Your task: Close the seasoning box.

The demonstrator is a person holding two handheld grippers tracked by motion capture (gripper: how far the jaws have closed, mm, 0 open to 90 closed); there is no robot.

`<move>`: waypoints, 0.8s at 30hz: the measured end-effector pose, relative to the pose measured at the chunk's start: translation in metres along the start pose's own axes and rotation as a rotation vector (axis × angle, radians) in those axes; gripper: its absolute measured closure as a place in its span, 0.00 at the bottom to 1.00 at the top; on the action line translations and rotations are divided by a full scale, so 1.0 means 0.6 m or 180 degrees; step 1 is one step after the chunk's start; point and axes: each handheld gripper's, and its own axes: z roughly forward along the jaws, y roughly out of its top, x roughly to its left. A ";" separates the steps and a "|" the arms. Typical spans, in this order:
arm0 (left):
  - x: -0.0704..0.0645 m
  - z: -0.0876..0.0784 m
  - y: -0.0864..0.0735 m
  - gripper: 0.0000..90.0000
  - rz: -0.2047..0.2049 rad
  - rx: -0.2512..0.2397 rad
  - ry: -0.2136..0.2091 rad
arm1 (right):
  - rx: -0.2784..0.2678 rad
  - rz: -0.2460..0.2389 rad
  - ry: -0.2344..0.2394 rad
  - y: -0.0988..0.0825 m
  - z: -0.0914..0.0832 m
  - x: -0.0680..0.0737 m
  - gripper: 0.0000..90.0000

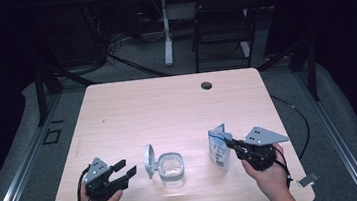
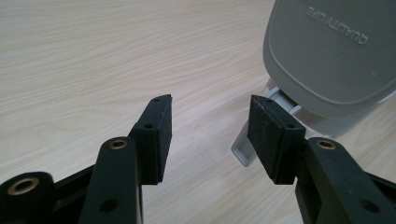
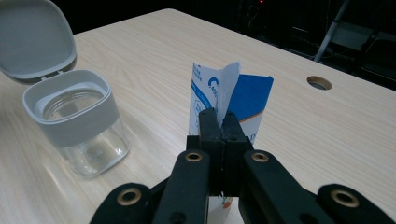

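A clear glass jar with a grey rim stands near the table's front edge, its grey hinged lid flipped up on its left. In the right gripper view the jar sits empty at the left with the lid behind it. My right gripper is shut on a blue and white pouch, held upright right of the jar; its jaws pinch the pouch at its torn top edge. My left gripper rests open left of the jar, fingers apart just short of the lid and its hinge.
The light wooden table has a round cable hole at its far side. A folding chair and a desk leg stand on the floor beyond the table. Metal brackets sit at the front corners.
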 end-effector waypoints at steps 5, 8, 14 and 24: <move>-0.001 0.002 0.000 0.56 0.0004 -0.0014 -0.0002 | -0.0013 0.0041 0.0056 -0.007 -0.011 -0.003 1.00; -0.001 0.001 0.000 0.56 0.0007 -0.0015 -0.0002 | -0.0001 0.0020 0.0068 -0.010 -0.018 -0.004 1.00; 0.000 0.001 -0.003 0.56 -0.0010 -0.0015 0.0013 | 0.0015 0.0022 0.0052 -0.015 -0.028 -0.013 1.00; -0.001 0.001 0.000 0.56 -0.0003 0.0009 0.0006 | 0.0023 -0.0014 -0.0025 -0.018 -0.029 -0.018 1.00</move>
